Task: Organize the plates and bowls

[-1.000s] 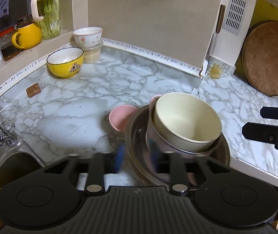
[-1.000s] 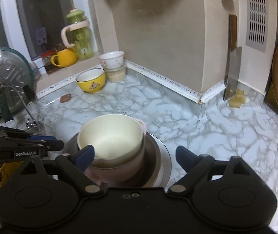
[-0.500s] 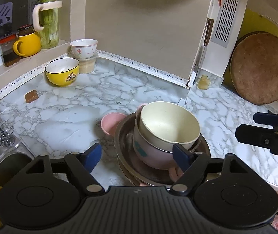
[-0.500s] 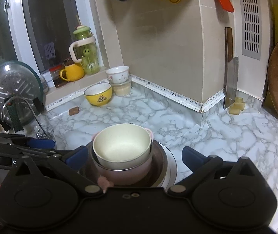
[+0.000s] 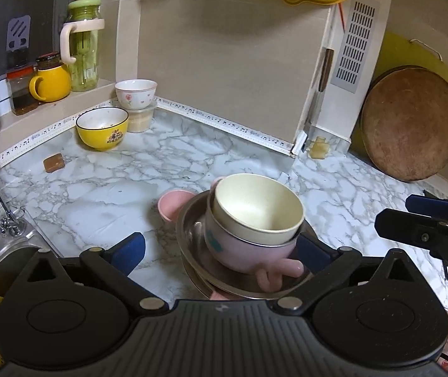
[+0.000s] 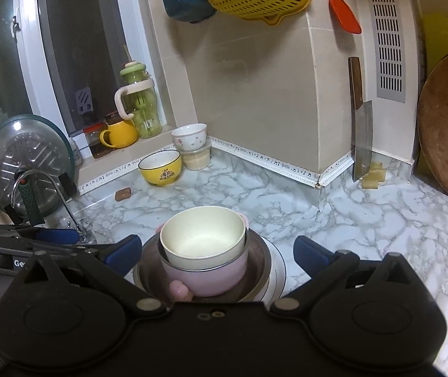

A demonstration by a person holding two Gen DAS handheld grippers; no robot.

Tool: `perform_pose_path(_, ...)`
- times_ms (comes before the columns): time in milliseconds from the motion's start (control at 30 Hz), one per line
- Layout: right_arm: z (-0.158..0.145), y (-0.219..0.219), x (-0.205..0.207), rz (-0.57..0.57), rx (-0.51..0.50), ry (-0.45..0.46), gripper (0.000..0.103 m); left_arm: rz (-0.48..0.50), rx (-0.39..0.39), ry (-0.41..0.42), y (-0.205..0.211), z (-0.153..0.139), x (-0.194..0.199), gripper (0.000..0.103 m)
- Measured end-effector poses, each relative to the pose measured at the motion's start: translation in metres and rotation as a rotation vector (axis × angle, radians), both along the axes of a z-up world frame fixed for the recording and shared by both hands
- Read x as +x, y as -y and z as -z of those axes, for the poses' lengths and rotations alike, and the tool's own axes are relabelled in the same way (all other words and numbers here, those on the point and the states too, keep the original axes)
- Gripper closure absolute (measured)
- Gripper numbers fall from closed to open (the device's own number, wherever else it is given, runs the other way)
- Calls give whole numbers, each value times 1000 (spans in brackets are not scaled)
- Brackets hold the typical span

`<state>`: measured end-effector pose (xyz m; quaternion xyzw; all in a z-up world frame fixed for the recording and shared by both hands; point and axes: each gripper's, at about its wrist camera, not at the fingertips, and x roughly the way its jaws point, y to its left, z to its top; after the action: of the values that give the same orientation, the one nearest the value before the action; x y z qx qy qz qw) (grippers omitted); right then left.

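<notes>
Bowls sit nested on the marble bench (image 5: 123, 194): a cream bowl (image 5: 256, 210) inside a pink bowl (image 5: 245, 251), inside a steel bowl (image 5: 192, 229), all just ahead of the left gripper (image 5: 220, 251). In the left wrist view its jaws are opening and spread wide; the stack lies between the two blue fingers (image 5: 129, 251), toward the right one, which is partly hidden behind the pink bowl, so contact there cannot be told. The left finger touches nothing. A small pink cup (image 5: 172, 205) stands just beyond the stack, left of it. A yellow bowl (image 5: 102, 128) and a white flowered bowl (image 5: 136, 93) sit well ahead, left of the fingers.

From the right wrist, the right gripper (image 6: 216, 253) is released, its fingers (image 6: 310, 253) wide apart on either side of the same stack, neither pressing on it. Here a white plate (image 6: 278, 278) shows under the steel bowl (image 6: 260, 264). The cream bowl (image 6: 203, 238) is centred between the fingers, and the left gripper (image 6: 57, 235) lies just beyond the left finger.
</notes>
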<state>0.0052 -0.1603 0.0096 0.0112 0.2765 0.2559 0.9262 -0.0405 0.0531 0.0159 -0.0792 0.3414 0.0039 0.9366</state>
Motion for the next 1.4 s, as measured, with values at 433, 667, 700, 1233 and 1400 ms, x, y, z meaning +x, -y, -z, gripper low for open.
perform_pose_path(433, -2, 10, -16, 23, 26, 6, 0, 27, 7, 27, 17, -7, -18, 0)
perform_pose_path(667, -5, 12, -17, 14, 25, 15, 0, 20, -3, 23, 18, -5, -18, 0)
perform_pose_path(700, -4, 12, -17, 14, 25, 15, 0, 19, -4, 24, 18, -6, -18, 0)
perform_pose_path(1233, 0, 13, -14, 16, 21, 6, 0, 22, 0, 20, 23, -5, -16, 0)
perform_pose_path(1400, 1, 13, -13, 13, 21, -2, 0, 24, -13, -5, 23, -1, -13, 0)
